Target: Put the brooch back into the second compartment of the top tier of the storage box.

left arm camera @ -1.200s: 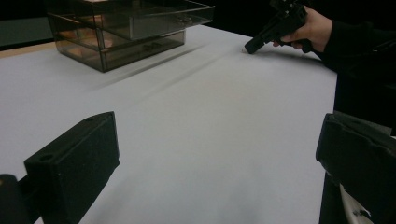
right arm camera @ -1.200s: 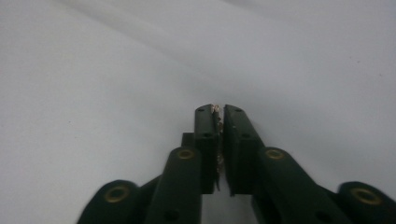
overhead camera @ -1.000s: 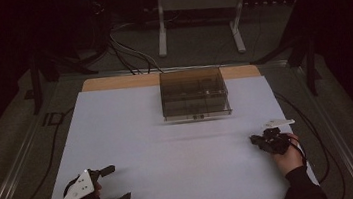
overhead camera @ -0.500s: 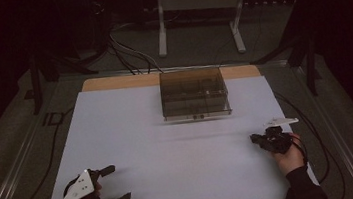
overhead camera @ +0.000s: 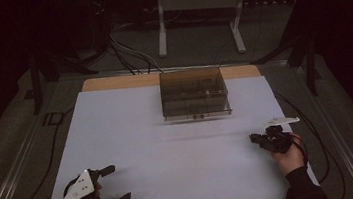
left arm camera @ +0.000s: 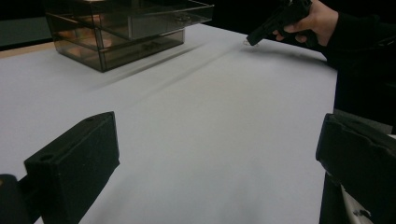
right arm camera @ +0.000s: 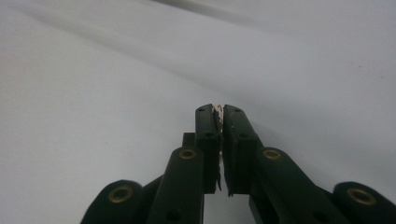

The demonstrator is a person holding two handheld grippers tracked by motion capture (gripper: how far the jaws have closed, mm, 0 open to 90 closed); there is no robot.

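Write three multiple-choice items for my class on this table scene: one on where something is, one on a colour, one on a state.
1. Where does the clear drawer box stand on the white table?
A. At the far middle
B. Beside the left claw
C. At the near right corner

2. What colour is the strip of table along the far edge?
A. Blue
B. Light wood brown
C. Black

3. How do the jaws of the right claw stand?
A. Wide apart
B. Closed on something small and thin
C. Clamped round the box

Answers:
1 A, the high view puts the box far from both hands.
2 B, bare wood shows beyond the white sheet.
3 B, the right gripper view shows a pale sliver pinched between the jaws, while the left claw stands open.
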